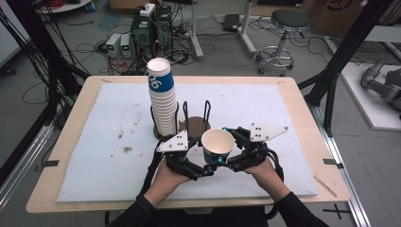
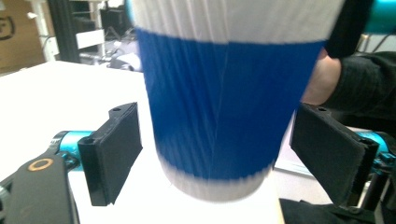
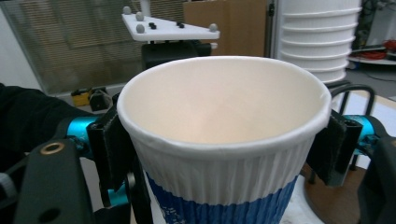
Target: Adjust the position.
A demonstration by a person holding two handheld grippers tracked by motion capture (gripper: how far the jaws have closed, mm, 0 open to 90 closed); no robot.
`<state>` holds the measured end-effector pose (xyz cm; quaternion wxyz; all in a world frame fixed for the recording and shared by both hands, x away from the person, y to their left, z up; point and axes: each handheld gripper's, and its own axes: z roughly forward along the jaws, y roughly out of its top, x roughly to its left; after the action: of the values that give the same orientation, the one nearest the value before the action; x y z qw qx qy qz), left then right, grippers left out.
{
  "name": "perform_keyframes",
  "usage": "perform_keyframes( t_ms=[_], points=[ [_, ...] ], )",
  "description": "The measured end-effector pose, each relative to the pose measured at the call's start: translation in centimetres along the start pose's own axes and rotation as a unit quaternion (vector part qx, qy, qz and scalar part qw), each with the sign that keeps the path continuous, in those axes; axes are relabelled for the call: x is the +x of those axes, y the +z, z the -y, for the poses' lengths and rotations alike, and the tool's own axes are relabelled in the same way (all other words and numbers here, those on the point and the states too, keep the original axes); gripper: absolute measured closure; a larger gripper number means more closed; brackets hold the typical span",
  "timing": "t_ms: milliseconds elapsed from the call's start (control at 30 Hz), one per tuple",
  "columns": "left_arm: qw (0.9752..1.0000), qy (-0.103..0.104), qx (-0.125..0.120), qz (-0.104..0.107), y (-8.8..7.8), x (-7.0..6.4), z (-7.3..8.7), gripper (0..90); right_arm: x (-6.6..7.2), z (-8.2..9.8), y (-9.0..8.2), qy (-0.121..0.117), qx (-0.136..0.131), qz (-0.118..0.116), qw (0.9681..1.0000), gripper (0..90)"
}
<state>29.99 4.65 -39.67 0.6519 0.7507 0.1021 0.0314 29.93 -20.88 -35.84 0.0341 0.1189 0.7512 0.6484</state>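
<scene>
A paper cup (image 1: 217, 142), white with a blue band and standing open side up, is held just above the white mat near the table's front. My right gripper (image 1: 227, 147) comes in from the right and is shut on the cup's upper wall just under the rim (image 3: 219, 144); both pads (image 3: 109, 144) press on it. My left gripper (image 1: 203, 158) comes in from the left at the cup's lower blue part (image 2: 219, 116). Its jaws (image 2: 217, 154) stand on either side of the cup, with a slim gap at the left pad (image 2: 119, 149).
A tall stack of the same cups (image 1: 162, 99) stands in a black wire holder (image 1: 196, 116) on a round brown base just behind the grippers. The white mat (image 1: 94, 156) covers most of the wooden table (image 1: 56, 189). Cables, a stool and equipment lie on the floor beyond.
</scene>
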Motion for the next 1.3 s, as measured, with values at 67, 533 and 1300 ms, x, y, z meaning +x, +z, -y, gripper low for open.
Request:
perform_keyframes(
  t_ms=[67, 533, 1300],
  points=[
    [0.9999, 0.003, -0.001, -0.011, -0.5, 0.0, -0.1, 16.7, -0.1, 0.0, -0.3, -0.004, -0.001, 0.009, 1.0, 21.9],
    [0.9943, 0.017, -0.007, -0.105, -6.4, 0.7, -0.7, 16.7, -1.5, 0.0, -2.6, 0.007, -0.011, 0.052, 0.9985, 21.9],
    [0.9837, 0.021, -0.027, -0.177, -9.3, 1.3, 0.9, 16.7, -1.8, 0.0, -3.7, 0.008, -0.005, 0.077, 0.997, 21.9]
  ],
)
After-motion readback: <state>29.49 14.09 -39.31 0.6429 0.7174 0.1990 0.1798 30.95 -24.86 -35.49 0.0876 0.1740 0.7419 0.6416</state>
